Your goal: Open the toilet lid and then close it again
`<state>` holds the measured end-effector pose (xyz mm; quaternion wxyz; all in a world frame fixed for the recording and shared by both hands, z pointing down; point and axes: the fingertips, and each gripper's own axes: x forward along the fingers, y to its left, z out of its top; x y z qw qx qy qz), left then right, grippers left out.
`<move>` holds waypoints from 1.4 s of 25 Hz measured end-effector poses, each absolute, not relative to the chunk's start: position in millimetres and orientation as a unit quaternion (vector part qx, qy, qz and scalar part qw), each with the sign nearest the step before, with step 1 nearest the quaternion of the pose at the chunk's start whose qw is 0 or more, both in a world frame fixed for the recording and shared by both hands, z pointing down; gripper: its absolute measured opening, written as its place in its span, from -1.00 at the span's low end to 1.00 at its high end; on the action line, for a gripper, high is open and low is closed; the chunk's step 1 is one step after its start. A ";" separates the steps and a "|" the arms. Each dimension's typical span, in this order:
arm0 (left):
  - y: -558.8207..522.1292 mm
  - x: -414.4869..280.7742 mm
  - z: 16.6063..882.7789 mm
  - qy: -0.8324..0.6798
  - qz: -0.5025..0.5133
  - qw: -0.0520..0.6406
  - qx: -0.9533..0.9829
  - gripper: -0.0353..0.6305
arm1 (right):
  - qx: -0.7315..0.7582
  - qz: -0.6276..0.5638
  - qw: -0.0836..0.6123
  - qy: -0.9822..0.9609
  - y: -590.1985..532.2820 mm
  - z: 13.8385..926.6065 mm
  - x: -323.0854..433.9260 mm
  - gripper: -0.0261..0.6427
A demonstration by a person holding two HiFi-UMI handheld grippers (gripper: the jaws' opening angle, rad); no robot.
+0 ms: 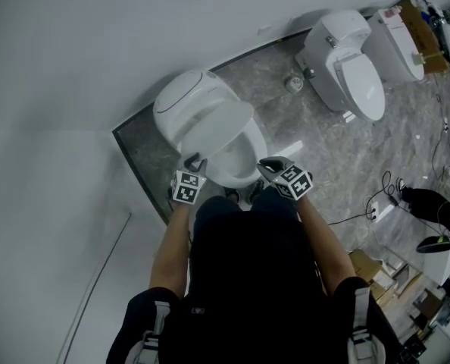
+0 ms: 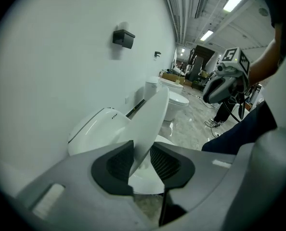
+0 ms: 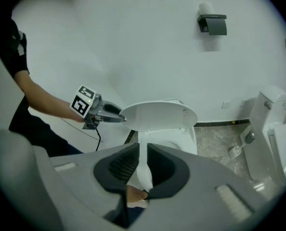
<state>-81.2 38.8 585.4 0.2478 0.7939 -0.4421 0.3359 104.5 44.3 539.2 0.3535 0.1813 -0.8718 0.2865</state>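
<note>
A white toilet [image 1: 236, 161] stands against the wall with its lid [image 1: 202, 116] raised partway and tilted. My left gripper [image 1: 195, 160] is at the lid's front left edge. In the left gripper view the lid's [image 2: 150, 124] thin rim runs between the open jaws of that gripper [image 2: 142, 160], with a gap beside the right pad. From the right gripper view the left gripper [image 3: 115, 118] meets the lid [image 3: 157, 115] at its rim. My right gripper [image 1: 269, 165] hovers off the bowl's front right; its own view shows it [image 3: 143, 160] with a narrow gap between the pads and nothing between them.
A second toilet [image 1: 346, 63] and a third one [image 1: 395, 44] stand further along the wall. A black paper holder [image 3: 213, 24] hangs on the wall above. Cables and a power strip [image 1: 376, 211] lie on the marble floor, with cardboard boxes [image 1: 365, 264] at the right.
</note>
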 end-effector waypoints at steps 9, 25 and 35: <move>56.4 -64.5 593.8 -0.464 0.364 0.261 0.764 -0.58 | 0.185 0.431 0.266 -0.842 12.3 544.3 82.4 -0.55; 75.0 -44.1 609.7 -0.448 0.411 0.284 0.741 -0.53 | 0.194 0.615 0.144 -0.751 -21.3 566.0 70.8 -0.41; 95.1 -39.9 593.4 -0.485 0.371 0.311 0.728 -0.53 | 0.193 0.621 0.144 -0.746 -18.9 579.0 74.9 -0.58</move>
